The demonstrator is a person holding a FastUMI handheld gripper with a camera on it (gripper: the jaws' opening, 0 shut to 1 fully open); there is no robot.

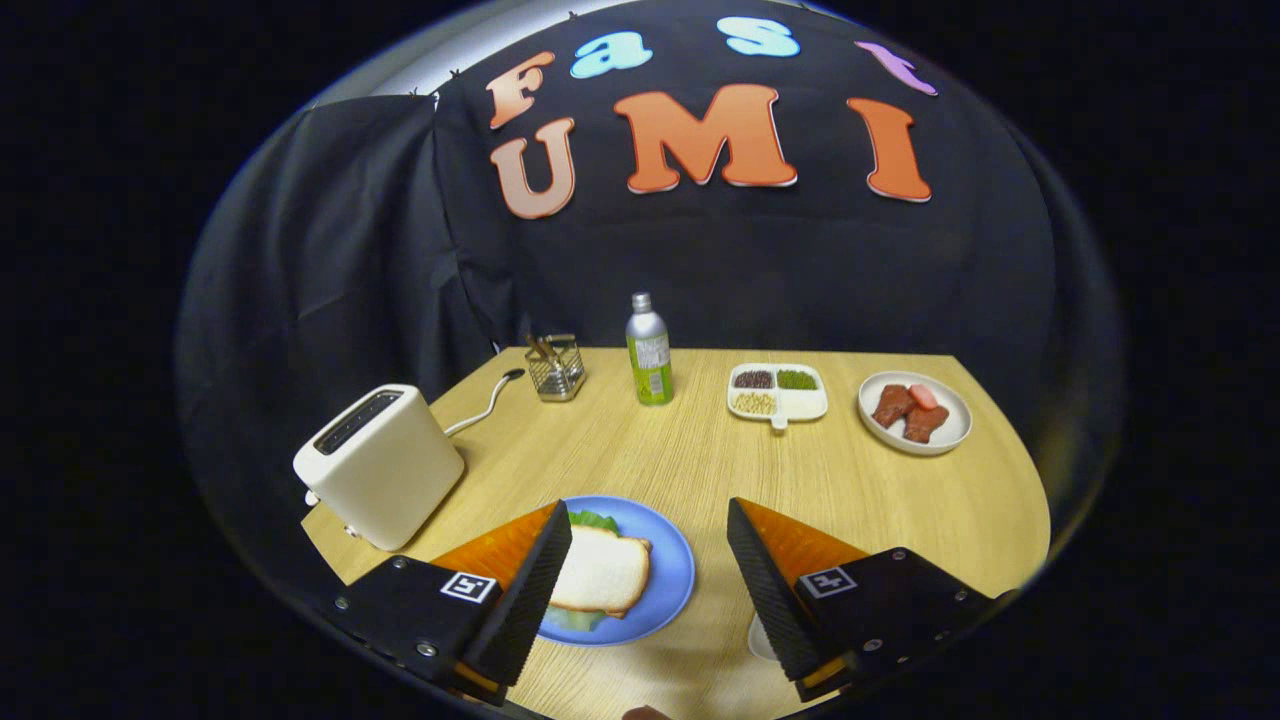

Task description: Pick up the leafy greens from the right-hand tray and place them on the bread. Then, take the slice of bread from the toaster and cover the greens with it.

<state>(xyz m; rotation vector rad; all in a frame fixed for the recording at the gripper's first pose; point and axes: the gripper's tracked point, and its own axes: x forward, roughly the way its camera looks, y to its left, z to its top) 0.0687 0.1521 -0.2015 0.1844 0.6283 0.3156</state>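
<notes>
A blue plate [672, 566] lies on the wooden table just ahead of my fingers, partly behind the left one. On it a slice of bread [603, 572] rests over leafy greens [594, 520], whose edges peek out at the far and near sides. The cream toaster [380, 463] stands left of the plate, its slots looking empty from here. My gripper [650, 545] hovers above the table's near edge, open, with nothing between its fingers.
At the back stand a wire cutlery holder [556, 367], a green bottle [649, 350], a divided white tray of seeds [777, 391] and a white plate of meat pieces [914, 411]. A white rim [758, 640] peeks beside the right finger.
</notes>
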